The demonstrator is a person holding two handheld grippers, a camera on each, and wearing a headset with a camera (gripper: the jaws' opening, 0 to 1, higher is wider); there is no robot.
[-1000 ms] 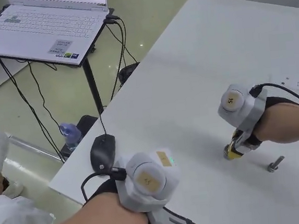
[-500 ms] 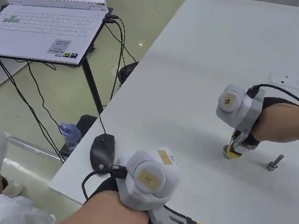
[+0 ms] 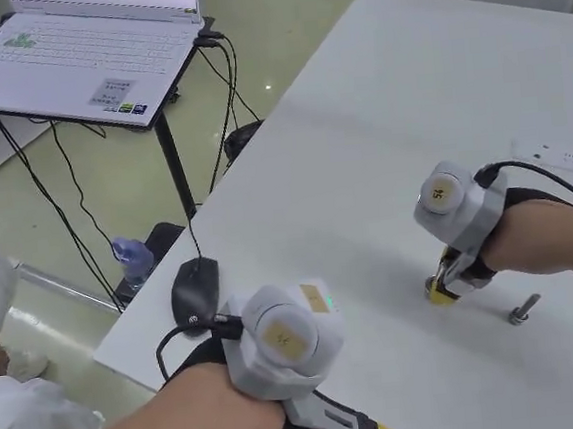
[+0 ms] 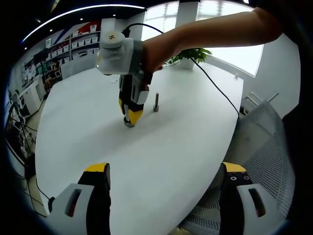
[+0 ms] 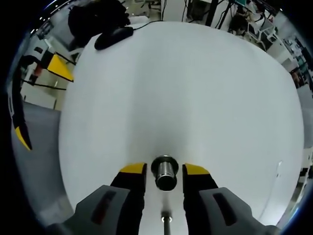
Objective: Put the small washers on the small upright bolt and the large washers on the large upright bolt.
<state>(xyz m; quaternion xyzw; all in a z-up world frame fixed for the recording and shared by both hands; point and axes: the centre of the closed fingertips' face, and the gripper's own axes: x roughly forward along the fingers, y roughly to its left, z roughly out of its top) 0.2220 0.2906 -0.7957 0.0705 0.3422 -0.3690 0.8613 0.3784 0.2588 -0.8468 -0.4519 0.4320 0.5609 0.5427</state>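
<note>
While the right tongs point down at the white worktop, the large upright bolt stands between their two yellow-tipped jaws at the lower centre of the right gripper view. Each jaw sits just beside the bolt's round head. Whether the jaws press on it cannot be told.

In the head view these tongs appear at the right of the frame, tips down on the worktop. The small upright bolt stands near them toward the lower right, apart from the tips. The left gripper view shows the same pair in its upper centre, with the right tongs' tips at the large bolt and the small bolt just to its right.

The left tongs rise from the bottom of the left gripper view with their jaws wide apart and bare worktop between them. In the head view they sit at the bottom centre, held in a hand.

Other items:
- A black mouse lies at the worktop's left edge.
- A laptop rests on a stand at the upper left.
- A bottle stands on the floor below the laptop.
- A white power strip lies at the right edge of the frame.
- A mesh chair stands at the right of the left gripper view.
</note>
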